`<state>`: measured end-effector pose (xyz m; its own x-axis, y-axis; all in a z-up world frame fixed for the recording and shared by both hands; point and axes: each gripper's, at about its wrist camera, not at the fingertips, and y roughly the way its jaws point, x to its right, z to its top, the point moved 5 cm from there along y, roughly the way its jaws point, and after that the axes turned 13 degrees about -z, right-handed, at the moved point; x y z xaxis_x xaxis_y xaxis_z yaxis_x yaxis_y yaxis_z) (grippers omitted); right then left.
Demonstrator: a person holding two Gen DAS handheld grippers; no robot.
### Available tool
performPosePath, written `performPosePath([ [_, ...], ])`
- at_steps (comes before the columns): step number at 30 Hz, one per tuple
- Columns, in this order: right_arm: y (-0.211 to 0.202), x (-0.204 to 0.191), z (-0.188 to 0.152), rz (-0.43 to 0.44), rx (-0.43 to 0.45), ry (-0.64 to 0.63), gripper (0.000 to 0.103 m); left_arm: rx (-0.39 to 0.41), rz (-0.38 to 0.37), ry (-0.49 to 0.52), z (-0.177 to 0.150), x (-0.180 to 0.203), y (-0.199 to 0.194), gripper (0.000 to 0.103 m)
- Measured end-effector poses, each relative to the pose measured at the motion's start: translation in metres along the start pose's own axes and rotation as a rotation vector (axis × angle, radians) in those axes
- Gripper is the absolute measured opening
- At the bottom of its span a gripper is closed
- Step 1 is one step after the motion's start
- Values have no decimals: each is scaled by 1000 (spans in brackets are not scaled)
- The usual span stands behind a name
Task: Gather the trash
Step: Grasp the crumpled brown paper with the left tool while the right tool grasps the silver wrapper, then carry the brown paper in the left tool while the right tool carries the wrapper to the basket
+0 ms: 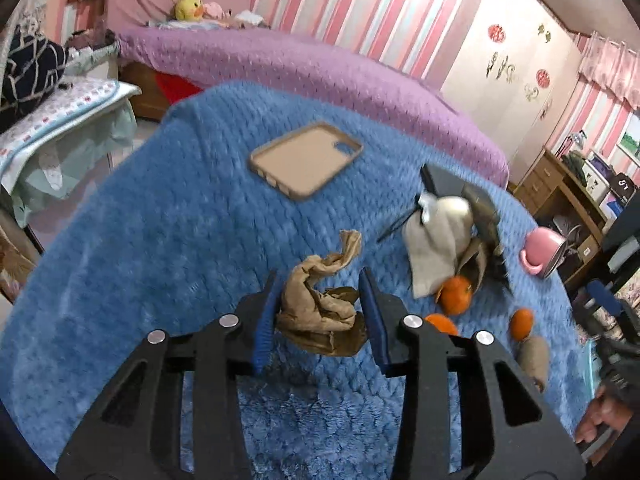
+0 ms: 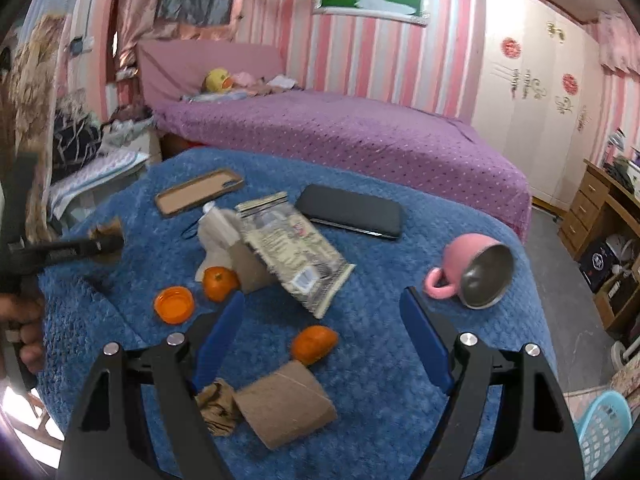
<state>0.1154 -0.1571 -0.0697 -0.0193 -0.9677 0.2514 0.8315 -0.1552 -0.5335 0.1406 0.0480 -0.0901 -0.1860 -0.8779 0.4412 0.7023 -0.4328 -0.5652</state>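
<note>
Your room: pink-striped walls [image 2: 360, 68], purple-covered bed [image 2: 340, 136], white wardrobe [image 2: 532, 92], wooden drawers [image 2: 588, 208], grey floor [image 2: 560, 280].

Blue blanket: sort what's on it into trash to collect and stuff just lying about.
Trash:
crumpled brown paper, between the left gripper fingers
cardboard tube
snack wrapper
orange cap

Lying about:
phone case
black phone
pink cup
tangerines

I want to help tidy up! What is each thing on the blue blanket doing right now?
left gripper: shut on the crumpled brown paper
right gripper: open, empty
pink cup: tipped on its side
snack wrapper: lying flat, opened
cardboard roll: lying down
orange cap: lying off any bottle
phone case: empty, hollow side up
</note>
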Motion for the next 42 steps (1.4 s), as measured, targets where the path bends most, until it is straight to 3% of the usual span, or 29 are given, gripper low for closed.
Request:
performPosePath([
  [10, 64, -51, -2, -189, -98, -341, 77, 46, -59, -11, 14, 6, -19, 38],
  [11, 69, -55, -2, -200, -104, -371, 71, 48, -59, -11, 15, 5, -20, 38],
  [12, 76, -59, -3, -192, -127, -387, 51, 51, -63, -13, 16, 5, -21, 38],
  [13, 80, -60, -3, -178, -143, -389, 38, 55, -66, -17, 17, 5, -23, 38],
  [14, 84, -62, -4, -168, -155, -387, 10, 58, -69, -19, 17, 5, -24, 38],
  [16, 83, -60, -3, -160, -148, -373, 4, 61, -74, -18, 17, 6, -25, 38],
  [20, 43, -41, 6, -154, -46, -256, 1, 69, -87, -11, 20, 10, -25, 38],
  [23, 0, -16, 12, -102, 24, -115, 1, 77, -110, -12, 20, 16, -27, 38],
  [28, -65, 33, 10, -29, 83, 60, 1, 99, -160, 42, 20, 54, -40, 38],
  [31, -85, 63, 5, -21, 102, 137, 1, 133, -210, 99, 14, 91, -54, 38],
  [35, -98, 99, -11, 3, 139, 249, 1, 117, -241, 140, 2, 121, -53, 38],
  [42, -113, 133, -16, 5, 180, 299, 1, 112, -250, 218, -19, 159, -55, 38],
])
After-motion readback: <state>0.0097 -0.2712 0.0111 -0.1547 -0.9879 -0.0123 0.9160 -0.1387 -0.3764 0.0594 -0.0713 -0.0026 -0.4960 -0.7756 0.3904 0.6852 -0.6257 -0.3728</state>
